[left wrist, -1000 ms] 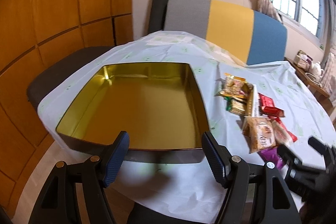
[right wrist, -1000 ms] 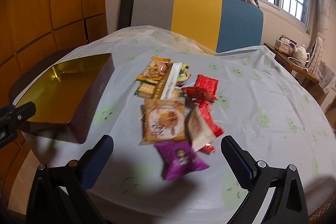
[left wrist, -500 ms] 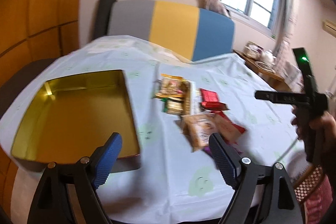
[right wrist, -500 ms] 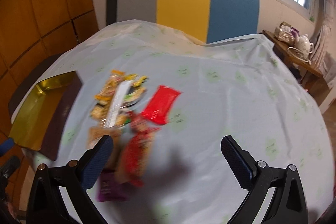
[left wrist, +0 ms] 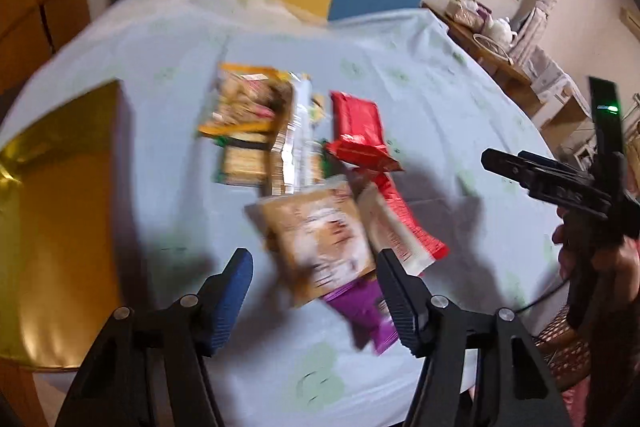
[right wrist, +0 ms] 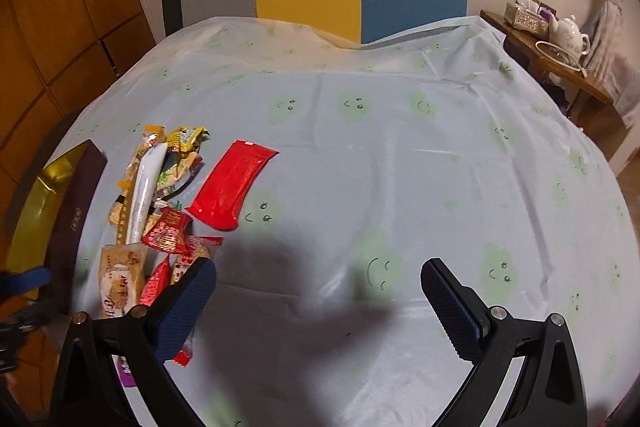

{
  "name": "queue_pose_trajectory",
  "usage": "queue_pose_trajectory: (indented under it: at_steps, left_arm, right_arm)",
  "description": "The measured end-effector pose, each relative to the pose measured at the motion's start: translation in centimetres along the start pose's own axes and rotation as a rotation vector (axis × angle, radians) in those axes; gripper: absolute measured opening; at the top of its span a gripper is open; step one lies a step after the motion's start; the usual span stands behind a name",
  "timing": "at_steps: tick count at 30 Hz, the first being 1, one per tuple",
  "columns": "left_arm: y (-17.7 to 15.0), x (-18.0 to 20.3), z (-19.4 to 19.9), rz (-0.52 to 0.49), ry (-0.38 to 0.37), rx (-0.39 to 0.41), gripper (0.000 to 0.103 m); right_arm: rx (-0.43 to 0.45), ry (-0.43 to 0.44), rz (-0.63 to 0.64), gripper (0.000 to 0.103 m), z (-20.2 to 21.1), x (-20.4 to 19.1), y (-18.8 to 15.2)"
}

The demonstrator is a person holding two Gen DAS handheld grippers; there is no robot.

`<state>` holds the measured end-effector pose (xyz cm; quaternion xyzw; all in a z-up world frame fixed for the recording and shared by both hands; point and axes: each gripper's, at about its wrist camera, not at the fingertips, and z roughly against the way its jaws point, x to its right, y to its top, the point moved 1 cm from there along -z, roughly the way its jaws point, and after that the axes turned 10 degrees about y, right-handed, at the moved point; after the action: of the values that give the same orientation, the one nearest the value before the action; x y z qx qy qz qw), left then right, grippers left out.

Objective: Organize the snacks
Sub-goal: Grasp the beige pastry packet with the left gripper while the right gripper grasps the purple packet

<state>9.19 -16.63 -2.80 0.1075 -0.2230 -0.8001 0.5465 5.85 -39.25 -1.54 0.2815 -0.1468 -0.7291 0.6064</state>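
I've swung my left gripper (left wrist: pixel 314 301) off the gold tin (left wrist: pixel 56 227) and over the snack pile; jaws spread wide, nothing held, the tan cookie packet (left wrist: pixel 320 239) right between them. That reads as lining up a first pick. A second ago this view was filled by the tin, which now sits at the left edge. My right gripper (right wrist: pixel 318 301), jaws spread and empty, has drifted right onto bare tablecloth (right wrist: pixel 400 155), the red packet (right wrist: pixel 232 187) lying well left.
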Motion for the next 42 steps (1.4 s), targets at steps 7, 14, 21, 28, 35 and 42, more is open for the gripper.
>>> queue_pose_trajectory:
  at_steps: [7, 14, 21, 28, 35, 42]
  left_arm:
    - [1.9, 2.2, -3.7, 0.000, 0.033, -0.078, 0.067]
    - [2.0, 2.0, -6.3, -0.037, 0.102, -0.062, 0.061]
    - [0.5, 0.6, -3.3, -0.110, 0.102, 0.034, 0.023]
    - [-2.0, -1.2, -2.3, -0.051, 0.022, 0.023, 0.042]
    - [-2.1, -1.6, -3.1, -0.042, 0.110, -0.020, 0.074]
    - [-1.4, -1.6, -5.8, -0.061, 0.139, -0.073, 0.062]
  right_arm:
    - [0.004, 0.014, -0.016, 0.103, 0.3, -0.1, 0.1]
    - [0.000, 0.013, -0.003, 0.103, 0.3, -0.3, 0.2]
    - [-0.014, 0.022, 0.017, 0.103, 0.0, -0.7, 0.0]
    - [-0.065, 0.071, 0.089, 0.103, -1.2, -2.5, -0.7]
    - [-0.082, 0.109, 0.122, 0.103, -1.4, -3.6, -1.2]
    - [-0.084, 0.120, 0.144, 0.102, -1.4, -4.3, -1.3]
